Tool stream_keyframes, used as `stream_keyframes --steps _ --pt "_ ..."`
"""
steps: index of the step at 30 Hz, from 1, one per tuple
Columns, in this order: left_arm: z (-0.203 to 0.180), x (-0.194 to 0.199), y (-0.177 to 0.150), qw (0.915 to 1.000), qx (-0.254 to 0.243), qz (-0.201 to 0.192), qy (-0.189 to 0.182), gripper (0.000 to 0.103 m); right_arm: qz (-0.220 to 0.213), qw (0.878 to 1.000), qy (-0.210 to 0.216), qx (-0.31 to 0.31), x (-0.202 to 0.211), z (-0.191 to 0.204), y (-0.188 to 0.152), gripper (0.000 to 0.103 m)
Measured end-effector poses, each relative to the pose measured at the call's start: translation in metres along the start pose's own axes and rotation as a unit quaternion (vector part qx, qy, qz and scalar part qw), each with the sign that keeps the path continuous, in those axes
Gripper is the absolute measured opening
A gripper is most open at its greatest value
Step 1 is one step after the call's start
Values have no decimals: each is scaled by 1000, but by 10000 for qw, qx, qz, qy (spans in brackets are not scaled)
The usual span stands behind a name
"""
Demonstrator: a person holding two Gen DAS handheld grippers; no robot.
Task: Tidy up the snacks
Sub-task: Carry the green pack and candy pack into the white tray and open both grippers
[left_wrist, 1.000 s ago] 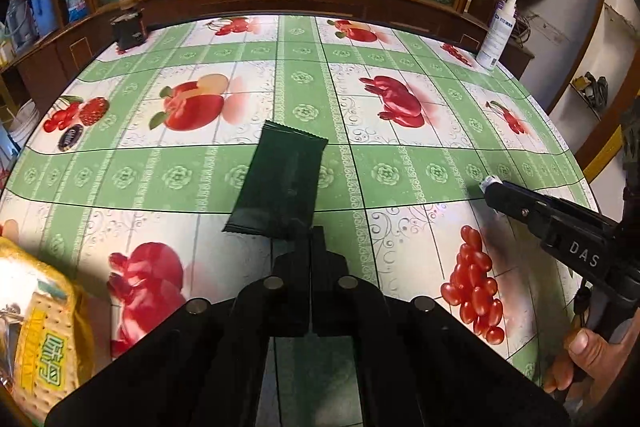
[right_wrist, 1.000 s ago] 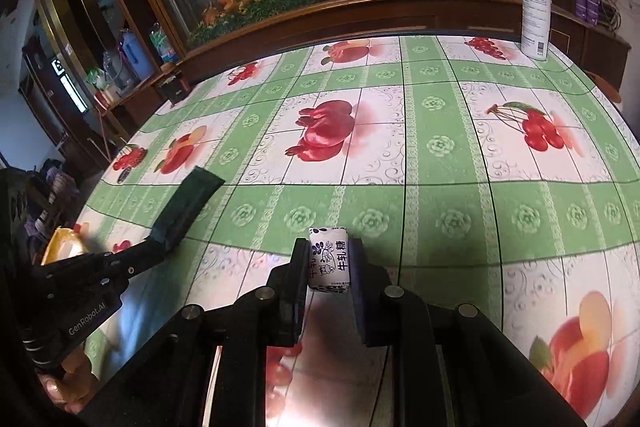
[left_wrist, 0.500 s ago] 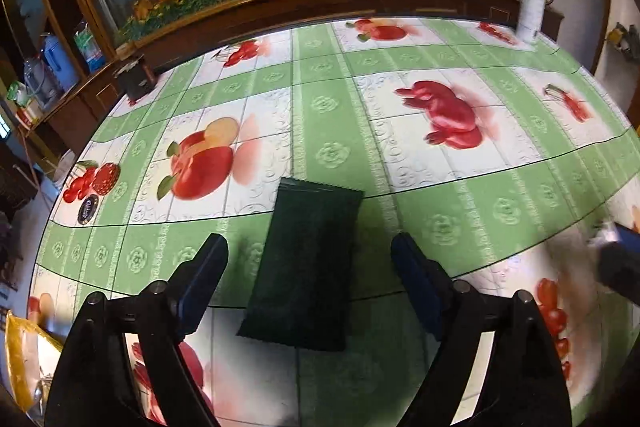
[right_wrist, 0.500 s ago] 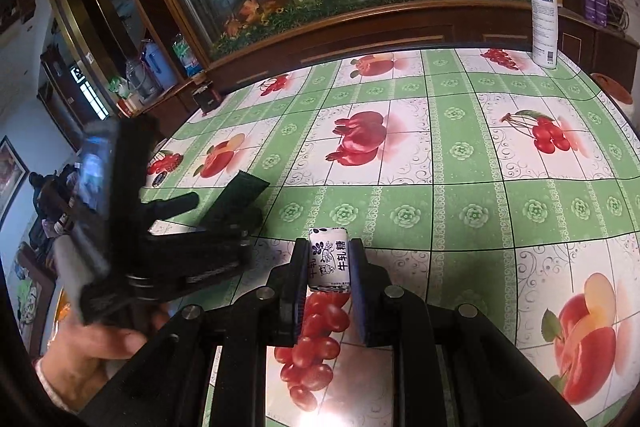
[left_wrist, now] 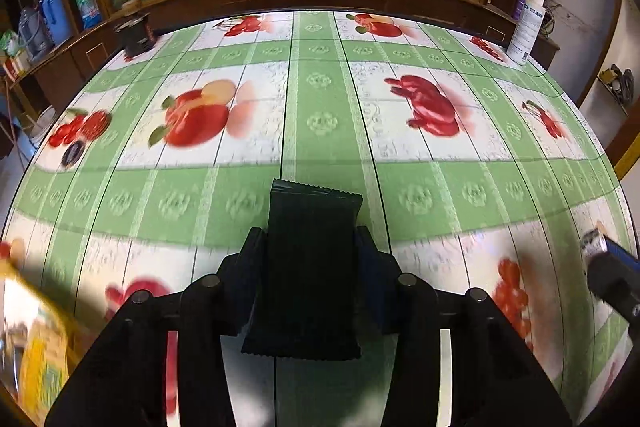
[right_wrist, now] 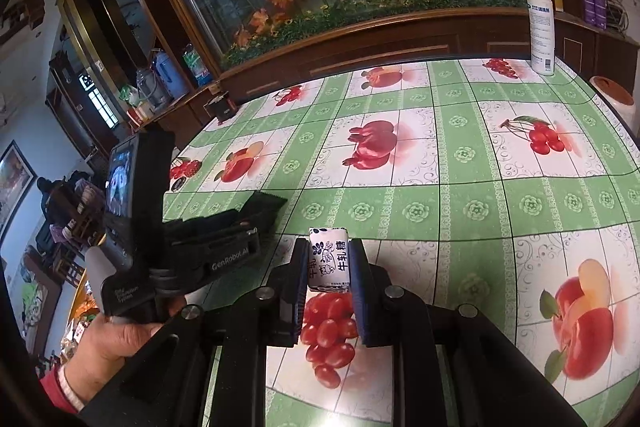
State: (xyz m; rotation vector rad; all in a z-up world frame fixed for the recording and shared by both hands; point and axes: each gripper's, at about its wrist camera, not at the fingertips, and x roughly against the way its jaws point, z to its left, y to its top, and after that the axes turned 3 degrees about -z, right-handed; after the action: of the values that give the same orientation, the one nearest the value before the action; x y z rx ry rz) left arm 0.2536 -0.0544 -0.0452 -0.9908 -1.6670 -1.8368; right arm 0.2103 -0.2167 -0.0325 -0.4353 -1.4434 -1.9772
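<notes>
left claw [left_wrist: 312,247] now clamped on dark packet [left_wrist: 310,267], right claw [right_wrist: 329,263] level, pinching white candy [right_wrist: 328,259]

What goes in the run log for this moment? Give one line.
left gripper: shut on dark green packet | right gripper: shut on white candy | both above tablecloth

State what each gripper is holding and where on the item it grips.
The left gripper clamps the dark green snack packet across its long side edges, near mid-length. The right gripper pinches the small white nougat candy by its two side faces.
</notes>
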Motion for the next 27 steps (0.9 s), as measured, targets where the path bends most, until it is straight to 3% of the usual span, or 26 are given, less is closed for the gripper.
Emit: stream_keyframes --steps 6,11,20,27 --pt "7 49 -39 9978 258 -223 572 43 -27 9998 185 -64 18 5 -15 20" --pt "25 101 -68 9907 555 -535 1121 43 -40 9990 444 -30 31 21 -28 20" --pt "75 180 -95 9736 1016 -1035 1765 43 -144 9938 1033 389 60 86 -44 20" --pt "109 211 -116 9636 1267 -1141 2059 43 -156 9855 1503 773 73 145 -57 20"
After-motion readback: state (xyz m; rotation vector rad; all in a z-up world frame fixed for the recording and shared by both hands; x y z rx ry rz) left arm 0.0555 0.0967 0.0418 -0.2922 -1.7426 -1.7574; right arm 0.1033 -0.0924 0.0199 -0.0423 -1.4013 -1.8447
